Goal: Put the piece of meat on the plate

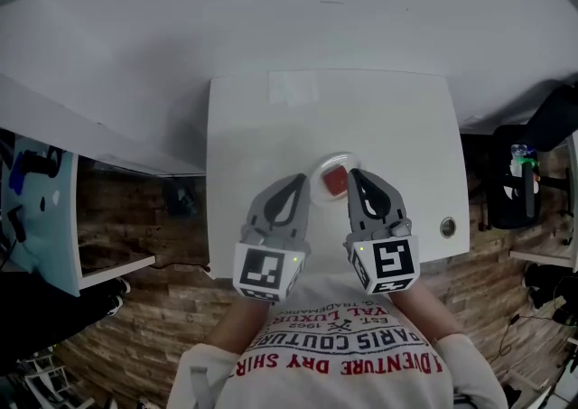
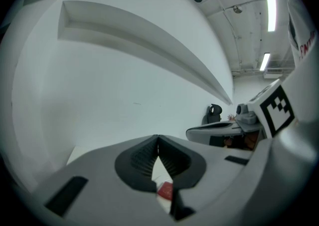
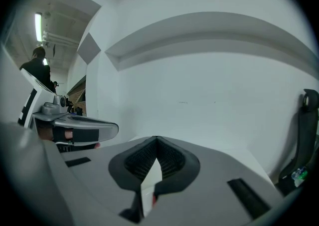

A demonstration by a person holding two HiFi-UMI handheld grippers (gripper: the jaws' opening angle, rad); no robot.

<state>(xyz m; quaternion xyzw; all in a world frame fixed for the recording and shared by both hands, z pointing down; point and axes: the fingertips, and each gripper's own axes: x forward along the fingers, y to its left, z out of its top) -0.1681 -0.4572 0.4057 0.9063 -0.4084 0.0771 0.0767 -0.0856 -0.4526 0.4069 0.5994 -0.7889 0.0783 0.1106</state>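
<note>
Left tongs (image 2: 158, 139): clenched tip to tip with nothing in them. You hold them low over the near part of the desk (image 1: 271, 118), and their tip is just left of the plate (image 1: 335, 158).
Right tongs (image 3: 156, 141): also clenched and empty, with their tip just right of the plate.
Meat (image 1: 336, 181): the red piece lies on the plate, between your two tips. That is where the task wants it, but one moment cannot tell whether you set it there.
Plate: small and round, on the desk's near middle, well in from every edge.
Contact: no view settles whether either tip touches the rim.
Farther on: the white desk top runs back to the wall.
Risk, sideways: with both tips so close to the rim, a swing of either hand would likely shove the plate or tip it.
Risk, forward: a push over the rim could sweep the meat off onto the desk.
Safest path, as I judge it: draw back toward yourself, not across.
</note>
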